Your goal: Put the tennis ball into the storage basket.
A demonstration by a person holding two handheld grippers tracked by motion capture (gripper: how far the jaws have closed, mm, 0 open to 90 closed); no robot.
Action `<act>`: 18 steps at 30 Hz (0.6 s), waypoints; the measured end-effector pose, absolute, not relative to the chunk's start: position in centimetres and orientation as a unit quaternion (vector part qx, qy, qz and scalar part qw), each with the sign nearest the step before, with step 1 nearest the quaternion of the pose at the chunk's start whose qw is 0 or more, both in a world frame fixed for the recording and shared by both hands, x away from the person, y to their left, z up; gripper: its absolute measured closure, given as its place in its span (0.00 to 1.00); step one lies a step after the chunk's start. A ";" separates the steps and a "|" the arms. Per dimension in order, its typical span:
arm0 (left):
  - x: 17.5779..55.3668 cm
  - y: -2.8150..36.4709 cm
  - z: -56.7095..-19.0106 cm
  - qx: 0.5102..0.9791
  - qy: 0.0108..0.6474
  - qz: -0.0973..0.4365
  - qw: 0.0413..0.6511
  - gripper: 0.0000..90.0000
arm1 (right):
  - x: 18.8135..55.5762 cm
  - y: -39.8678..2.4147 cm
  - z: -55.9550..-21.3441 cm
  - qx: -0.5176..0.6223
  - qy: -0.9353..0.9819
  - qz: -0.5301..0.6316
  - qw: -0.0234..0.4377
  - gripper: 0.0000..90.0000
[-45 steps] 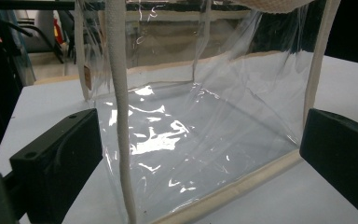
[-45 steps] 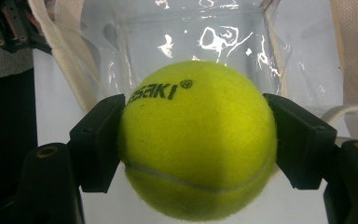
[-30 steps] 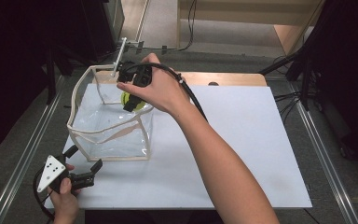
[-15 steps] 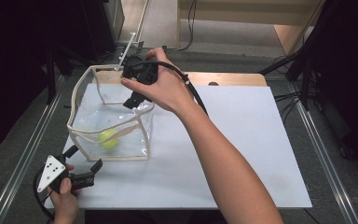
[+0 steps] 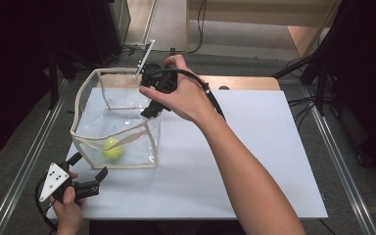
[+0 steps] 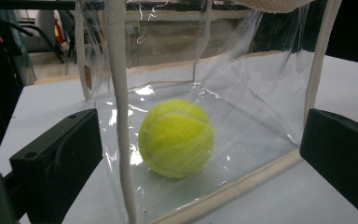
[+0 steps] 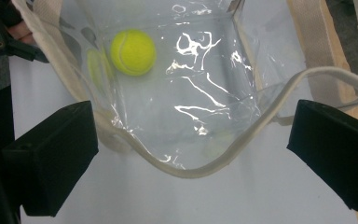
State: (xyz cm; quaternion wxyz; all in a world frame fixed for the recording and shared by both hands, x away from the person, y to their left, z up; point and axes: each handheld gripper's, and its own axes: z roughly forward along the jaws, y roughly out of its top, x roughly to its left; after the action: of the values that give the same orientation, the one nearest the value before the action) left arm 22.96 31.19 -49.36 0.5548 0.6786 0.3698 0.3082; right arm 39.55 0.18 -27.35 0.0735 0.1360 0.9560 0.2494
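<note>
Ball (image 5: 112, 148): resting loose inside the clear bag (image 5: 147, 147).
Right gripper (image 5: 152, 106): jaws just opened, empty, above the bag.
Left gripper (image 5: 87, 172): released, waiting beside it.

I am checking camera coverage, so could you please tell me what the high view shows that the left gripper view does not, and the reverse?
The high view alone takes in the person's right hand with the right gripper over the clear bag's far side, jaws open with nothing between them, and the left gripper near the table's front left corner. The left gripper view alone gives a close side look through the bag wall, with a cream strap hanging down in front. Both share the tennis ball lying on the bag's floor.
</note>
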 end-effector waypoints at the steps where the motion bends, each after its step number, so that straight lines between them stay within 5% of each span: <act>1: 23.0 31.2 -49.4 0.678 0.370 0.308 0.556 0.00 | 39.5 0.1 -27.4 0.137 0.956 0.249 0.073 0.00; 18: 23.0 31.1 -49.4 0.679 0.370 0.309 0.554 0.00 | 38.5 -1.8 -29.1 0.143 0.958 0.237 0.073 0.00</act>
State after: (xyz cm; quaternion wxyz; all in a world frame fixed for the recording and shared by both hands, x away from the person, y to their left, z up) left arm 22.96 31.13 -49.37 0.5543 0.6785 0.3701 0.3088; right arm 38.53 -1.78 -29.10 0.0735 0.1428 0.9580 0.2374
